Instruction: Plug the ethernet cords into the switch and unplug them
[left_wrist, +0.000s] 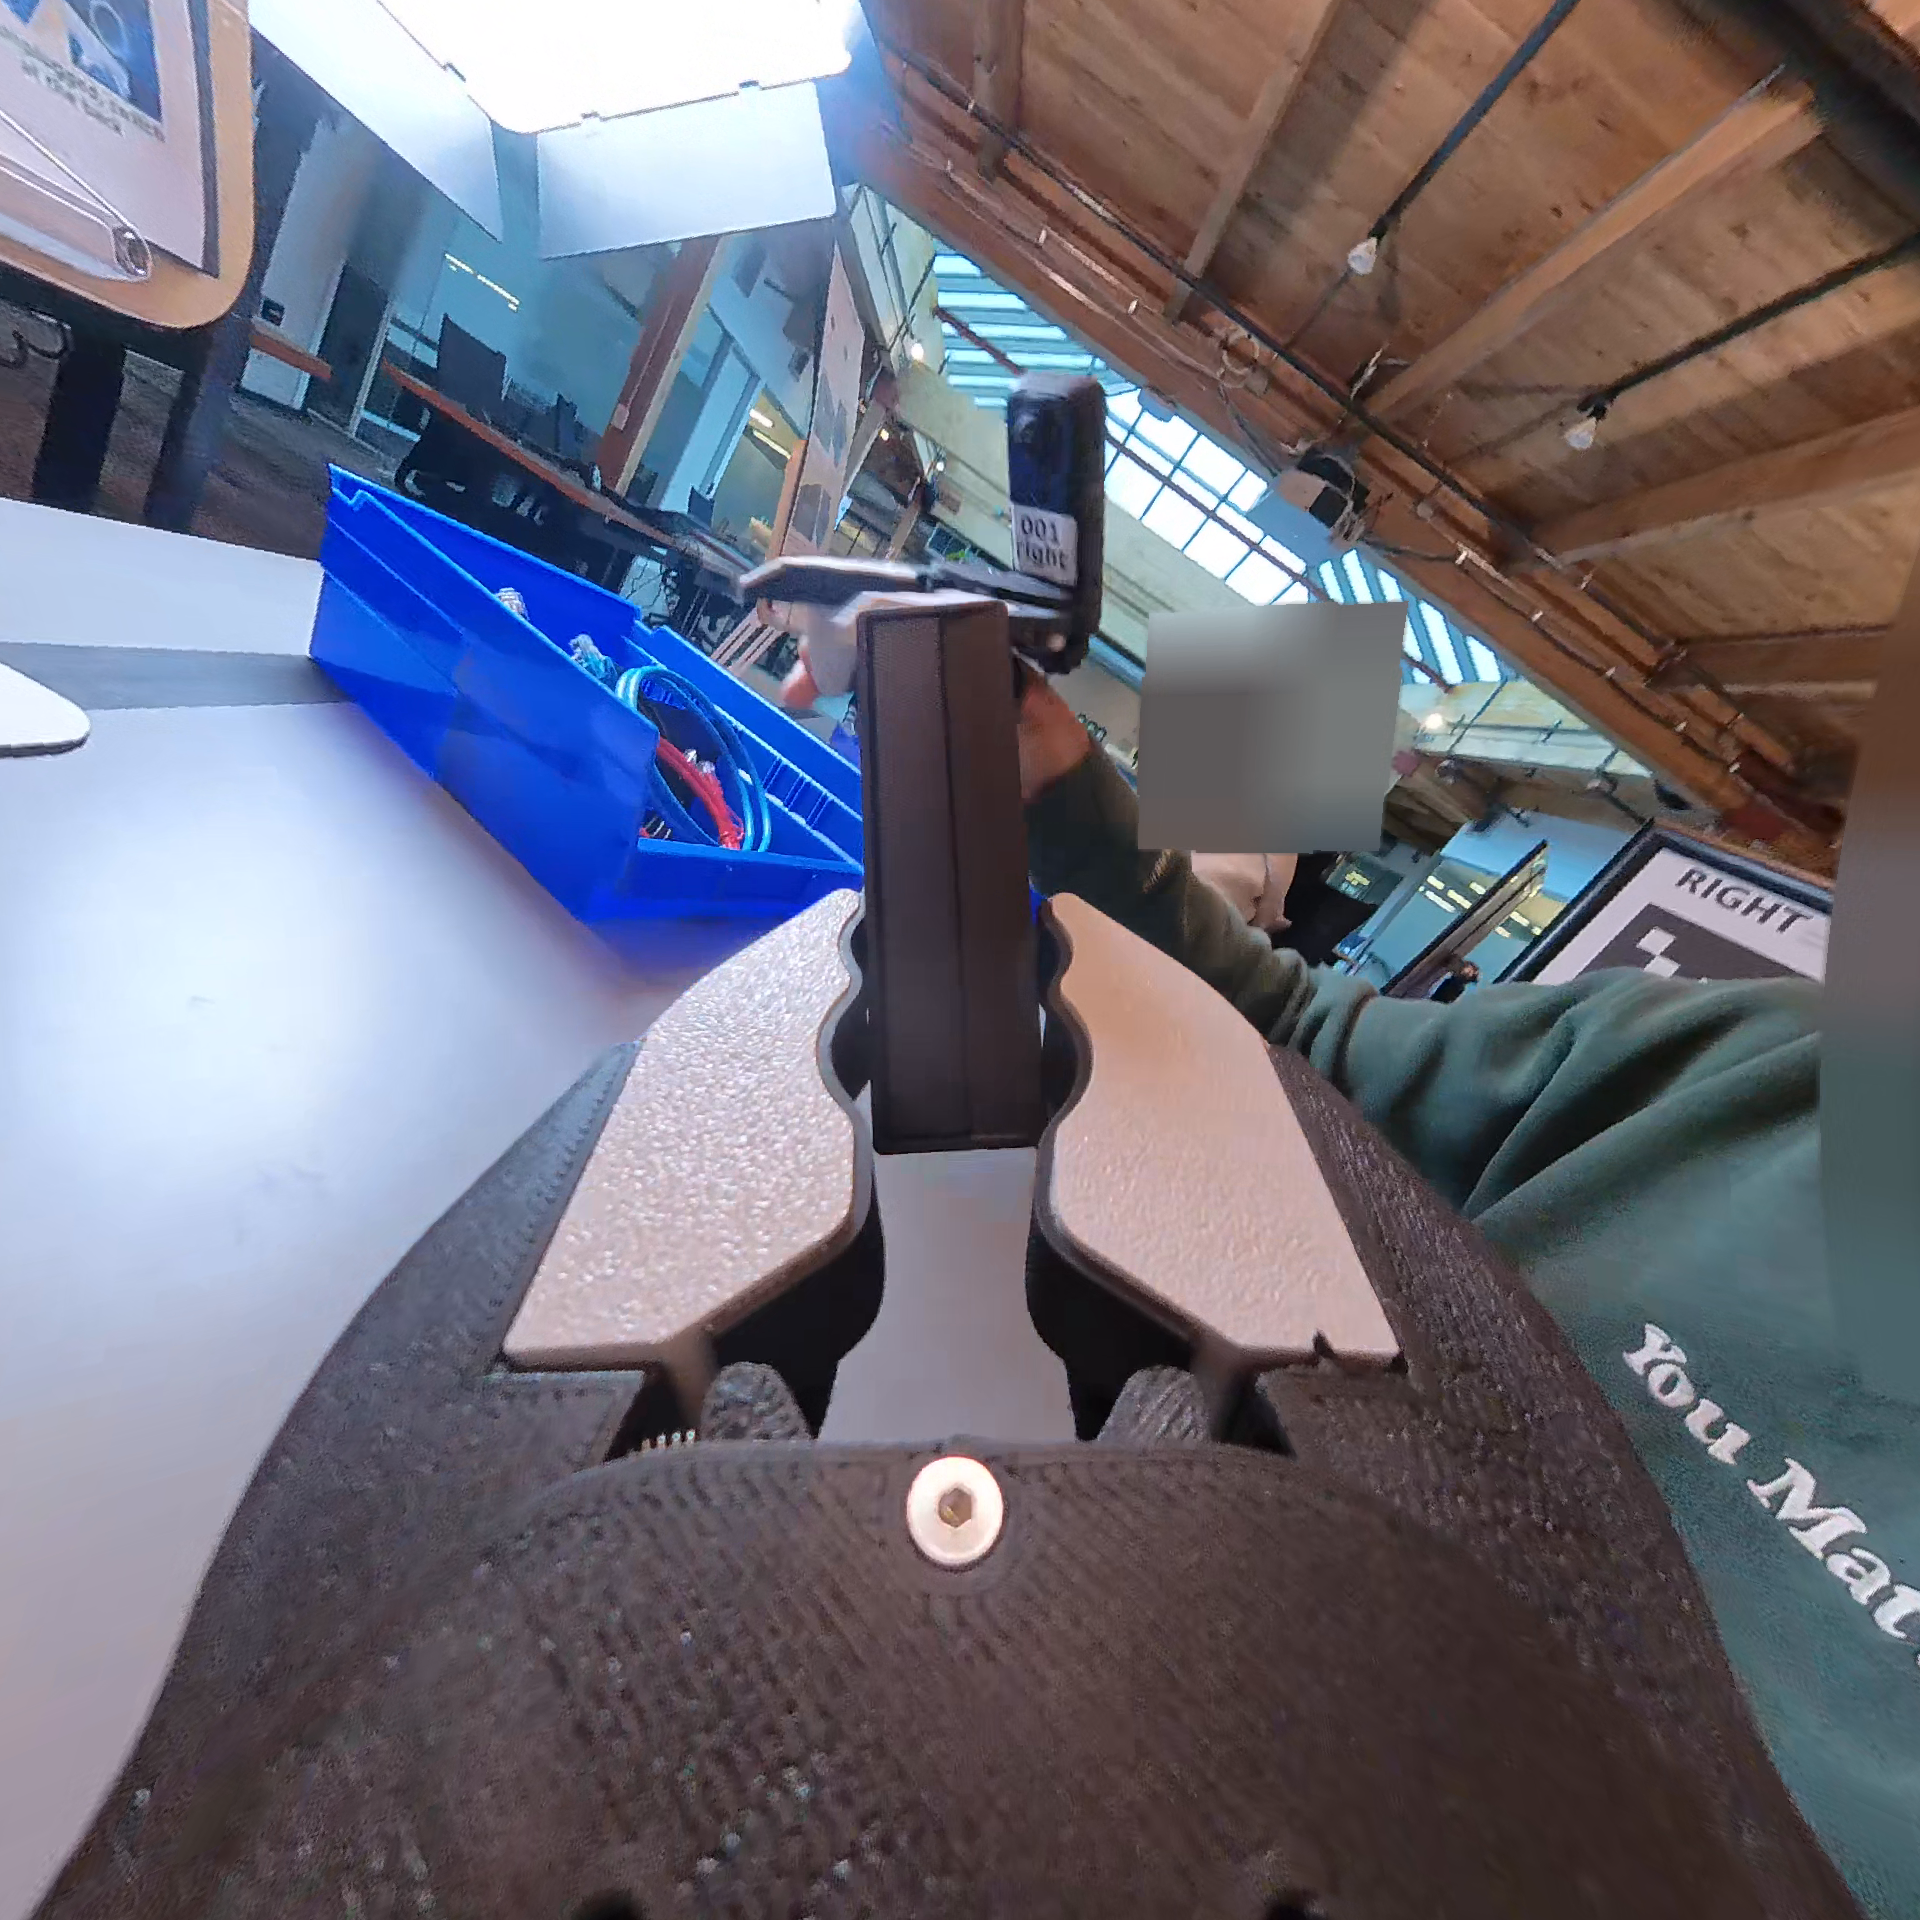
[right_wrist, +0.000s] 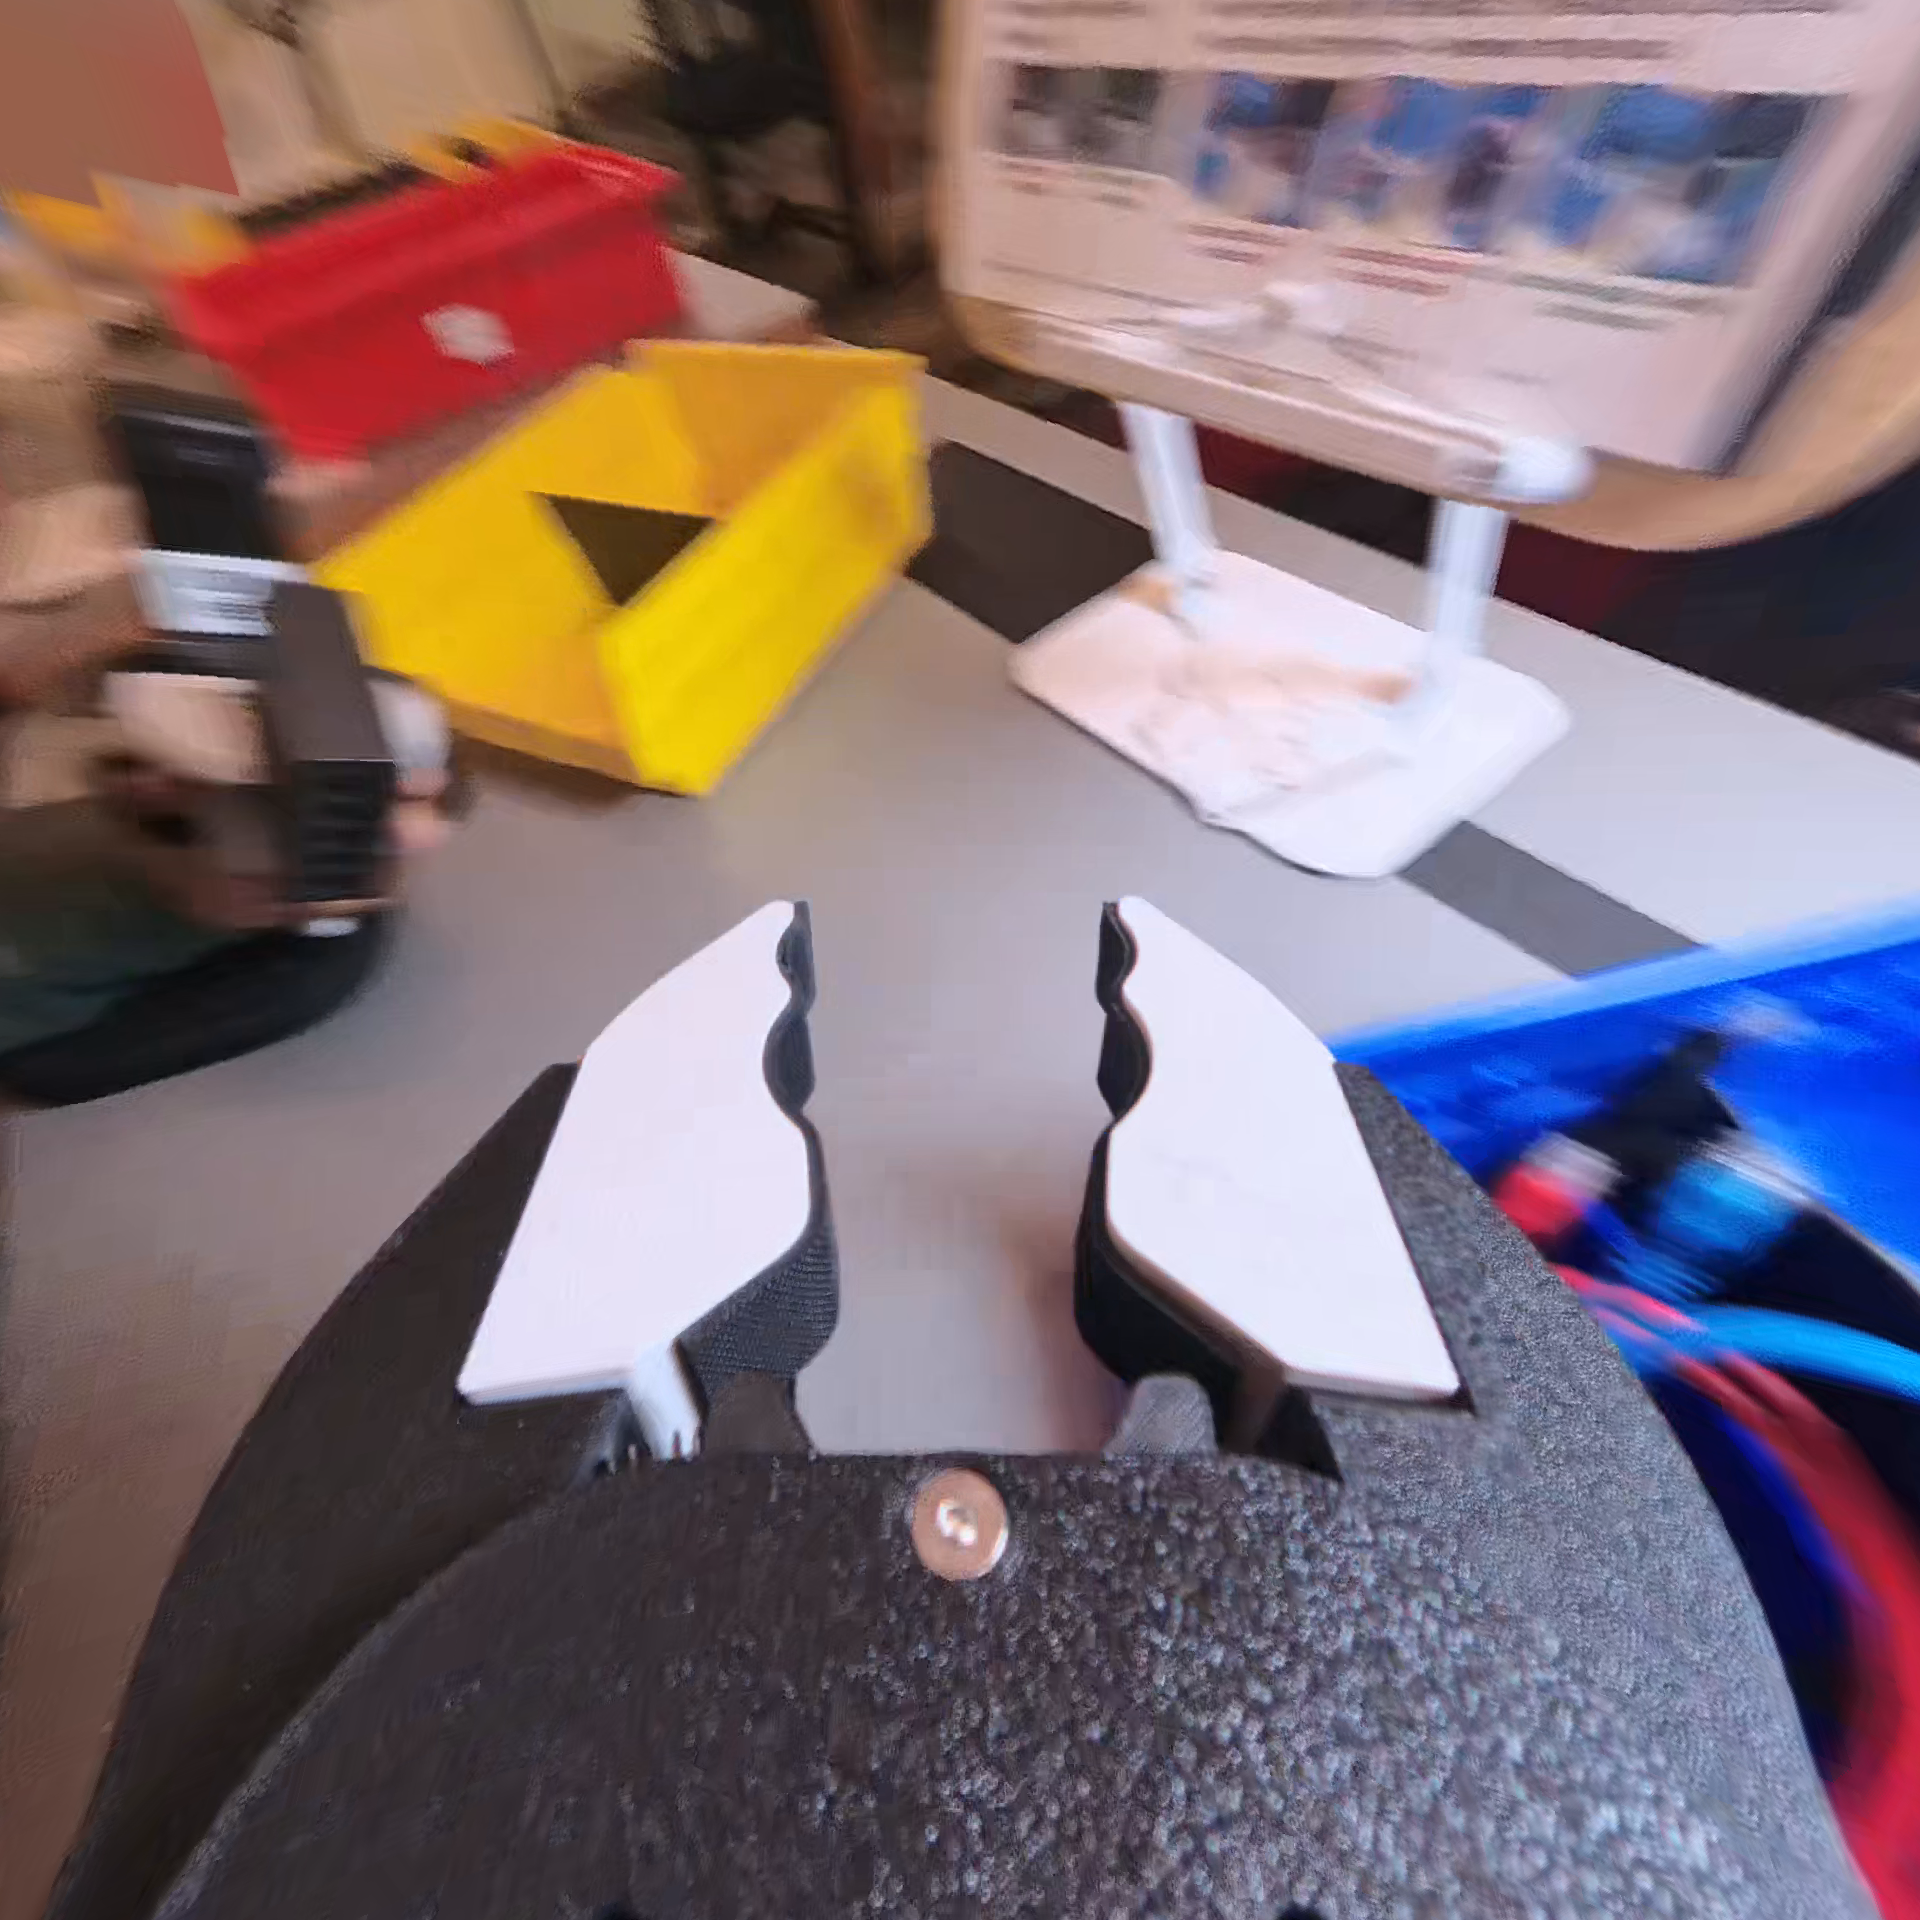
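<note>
Switch (left_wrist: 951, 883) clamped upright in left jaws; right jaws apart, empty, beside blue bin (right_wrist: 1662, 1039).

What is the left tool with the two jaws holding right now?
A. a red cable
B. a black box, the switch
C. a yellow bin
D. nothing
B: in the left wrist view the left gripper has its jaws shut on the upright black switch, while the cables lie in the blue bin.
</note>
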